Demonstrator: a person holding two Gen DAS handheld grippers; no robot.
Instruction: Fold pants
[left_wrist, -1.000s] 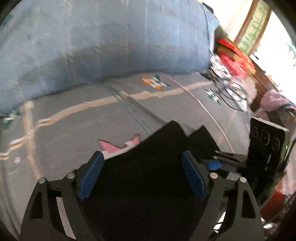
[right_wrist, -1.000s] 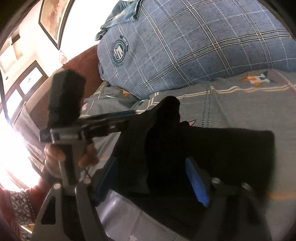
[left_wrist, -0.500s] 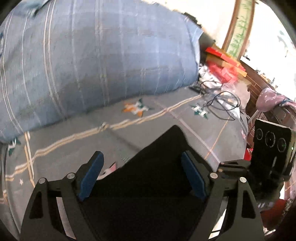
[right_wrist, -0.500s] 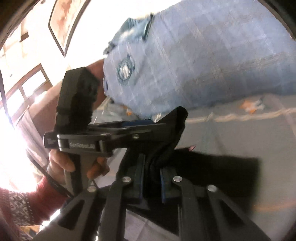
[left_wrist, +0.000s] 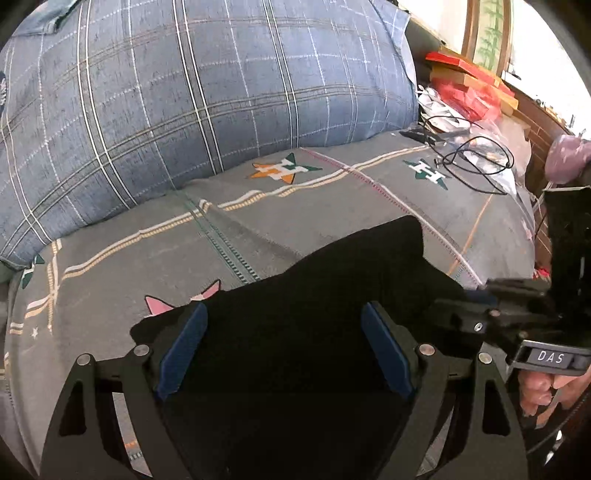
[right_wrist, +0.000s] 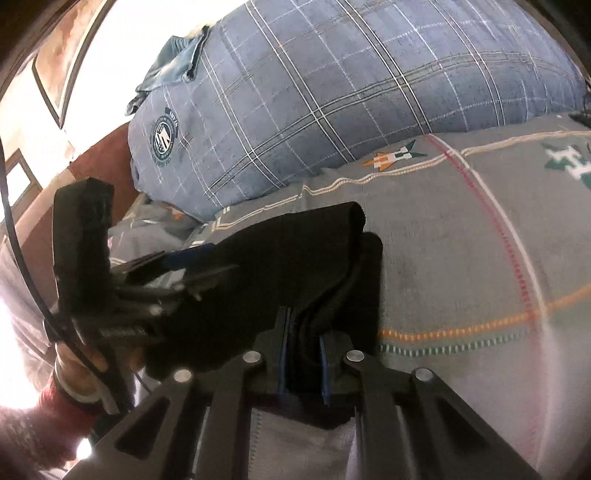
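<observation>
1 pair of black fabric pants (left_wrist: 314, 295), lying folded on the grey patterned bedspread (left_wrist: 110, 288), near the 1 big blue plaid pillow (left_wrist: 184, 92) at the far side. 2 black two-finger grippers with blue pads. Left gripper (left_wrist: 284, 347) with jaws spread wide, hanging over the pants, cloth showing between the pads but pressed by neither. Right gripper (right_wrist: 303, 354) clamped on a bunched black edge of the pants (right_wrist: 295, 266), jaws narrow, having just closed tight and then eased slightly apart, cloth between them. 1 tangle of black cable (left_wrist: 476, 158) at far right on the bedspread. 2 hands visible, 1 per handle; the left hand in a red sleeve (right_wrist: 48, 413).
</observation>
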